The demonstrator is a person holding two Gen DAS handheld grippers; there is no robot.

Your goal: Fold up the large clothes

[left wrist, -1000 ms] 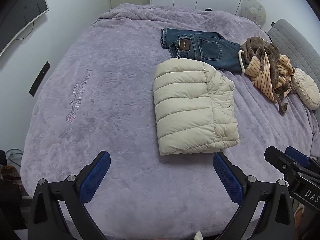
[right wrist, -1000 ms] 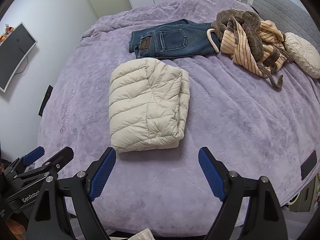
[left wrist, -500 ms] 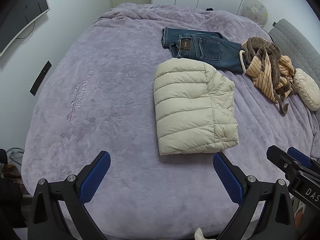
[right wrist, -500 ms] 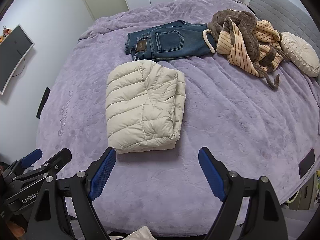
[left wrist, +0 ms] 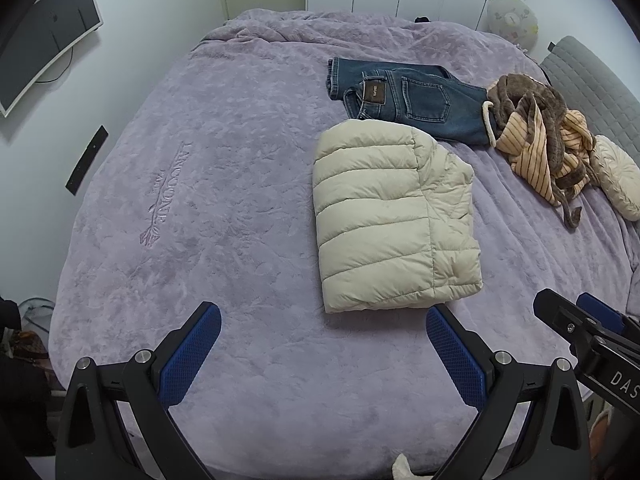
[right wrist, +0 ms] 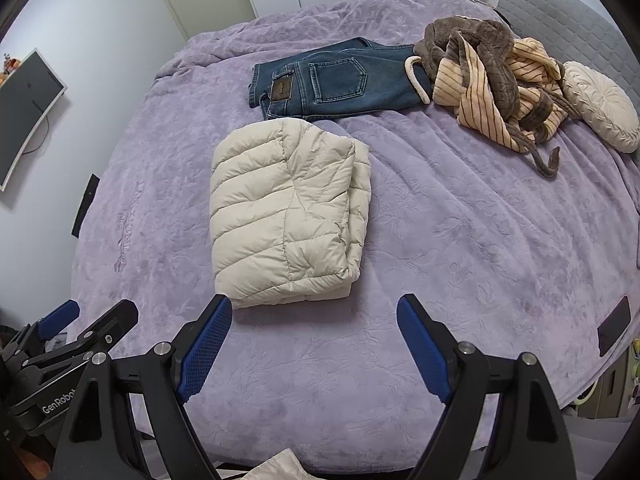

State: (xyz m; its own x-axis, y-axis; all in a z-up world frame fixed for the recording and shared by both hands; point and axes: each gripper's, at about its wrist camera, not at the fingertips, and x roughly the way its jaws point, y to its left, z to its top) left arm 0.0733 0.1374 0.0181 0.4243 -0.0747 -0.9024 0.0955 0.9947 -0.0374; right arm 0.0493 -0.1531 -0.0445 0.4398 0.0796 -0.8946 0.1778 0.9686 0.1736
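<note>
Nothing moved, folded puffer jacket (left wrist: 394, 216), jeans (right wrist: 336, 78)

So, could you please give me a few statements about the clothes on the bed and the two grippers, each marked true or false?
1. The cream puffer jacket lies folded on the purple bedspread. True.
2. The jeans lie on top of the puffer jacket. False: they lie beyond it, flat on the bedspread.
3. The right gripper is shut on a sleeve. False: it is open, with nothing between its pads.
4. The striped brown-and-tan garment lies in a crumpled heap, not folded. True.
5. The left gripper is open and holds nothing. True.
6. The round cream cushion lies on the jeans. False: it lies on the other side of the striped garment, by the grey headboard.
</note>
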